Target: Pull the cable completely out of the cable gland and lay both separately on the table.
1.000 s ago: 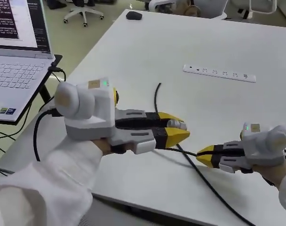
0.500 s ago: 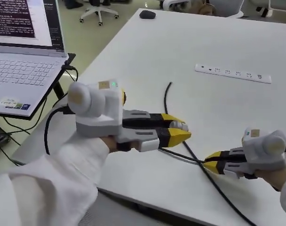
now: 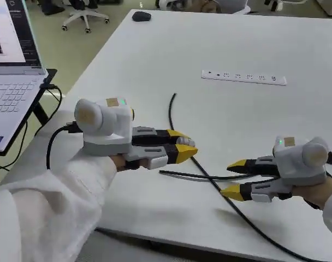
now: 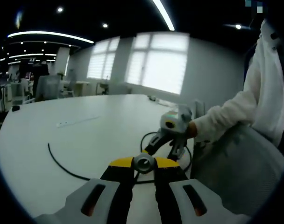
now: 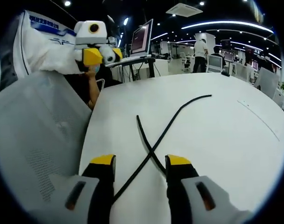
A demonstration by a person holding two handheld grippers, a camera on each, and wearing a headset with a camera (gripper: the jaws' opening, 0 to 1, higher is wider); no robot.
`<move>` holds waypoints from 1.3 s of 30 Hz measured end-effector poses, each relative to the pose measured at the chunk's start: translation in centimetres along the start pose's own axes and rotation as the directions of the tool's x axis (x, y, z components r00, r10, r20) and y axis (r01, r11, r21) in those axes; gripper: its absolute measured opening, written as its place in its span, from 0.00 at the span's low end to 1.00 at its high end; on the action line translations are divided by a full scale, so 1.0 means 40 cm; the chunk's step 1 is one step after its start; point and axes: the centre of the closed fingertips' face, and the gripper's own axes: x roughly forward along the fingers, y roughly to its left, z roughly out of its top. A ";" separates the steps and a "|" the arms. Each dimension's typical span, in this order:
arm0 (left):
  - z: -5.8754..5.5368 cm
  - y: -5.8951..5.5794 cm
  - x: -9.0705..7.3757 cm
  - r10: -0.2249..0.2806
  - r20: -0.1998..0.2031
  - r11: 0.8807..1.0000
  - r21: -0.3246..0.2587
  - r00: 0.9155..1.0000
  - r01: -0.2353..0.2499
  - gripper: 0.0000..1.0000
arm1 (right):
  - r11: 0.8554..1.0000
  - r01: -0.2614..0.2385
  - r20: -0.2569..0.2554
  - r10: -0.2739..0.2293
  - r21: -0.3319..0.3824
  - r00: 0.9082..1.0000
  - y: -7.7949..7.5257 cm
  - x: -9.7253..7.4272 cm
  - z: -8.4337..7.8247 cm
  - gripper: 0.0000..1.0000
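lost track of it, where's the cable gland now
The cable gland is clamped at the tips of the left gripper, left of centre in the head view, close to the cable on the table.

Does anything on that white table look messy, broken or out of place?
Nothing looks broken or spilled. The one untidy thing is the black cable, crossing itself in an X on the table before the open right gripper. The left gripper pinches a small grey cable gland in its fingers.

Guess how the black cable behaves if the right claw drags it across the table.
Probably floppy: the cable lies in loose curves. Likely light, sliding easily on the smooth table. Thin, so the open right claw may need to shut fully.
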 end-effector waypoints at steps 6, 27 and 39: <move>-0.079 0.066 0.065 -0.016 -0.097 0.999 0.041 0.995 0.020 0.17 | 0.997 0.073 0.046 -0.073 0.003 0.996 0.036 -0.103 0.034 0.52; -0.285 0.135 0.148 0.029 -0.254 1.000 0.005 0.967 -0.028 0.18 | 0.829 0.461 0.230 -0.538 0.315 0.811 0.034 -0.490 0.031 0.51; -0.263 0.131 0.085 0.074 -0.261 0.997 0.012 0.963 -0.074 0.19 | 0.820 0.475 0.197 -0.548 0.318 0.813 0.062 -0.477 0.029 0.54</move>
